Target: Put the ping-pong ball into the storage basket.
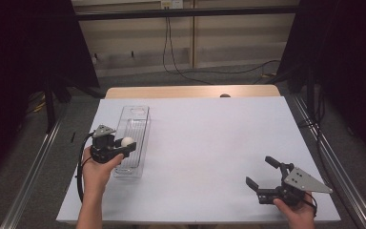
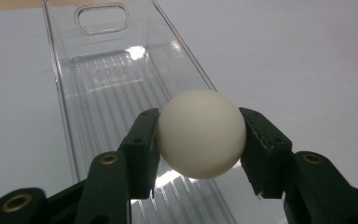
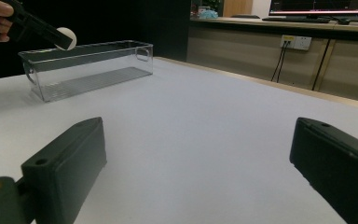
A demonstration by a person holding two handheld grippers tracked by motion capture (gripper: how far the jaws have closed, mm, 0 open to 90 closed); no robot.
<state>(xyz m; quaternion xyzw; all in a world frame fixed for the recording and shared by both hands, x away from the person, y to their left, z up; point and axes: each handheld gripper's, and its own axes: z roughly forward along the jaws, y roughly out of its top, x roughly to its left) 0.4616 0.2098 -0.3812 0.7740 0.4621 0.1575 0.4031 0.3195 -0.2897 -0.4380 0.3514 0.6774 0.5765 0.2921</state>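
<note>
Left tongs grip white ball above clear bin (right tongs agape)

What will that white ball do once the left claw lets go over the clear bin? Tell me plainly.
The white ball is smooth and round, so it will probably roll or bounce along the clear bin's ribbed floor. It looks like a table-tennis ball, likely very light. The left claw touches it at just two side points, so it may slip easily.

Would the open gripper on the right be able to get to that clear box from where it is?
Probably yes: the right gripper, jaws open, faces bare table toward the clear box; the left gripper holding the ball hovers over its near end.
</note>
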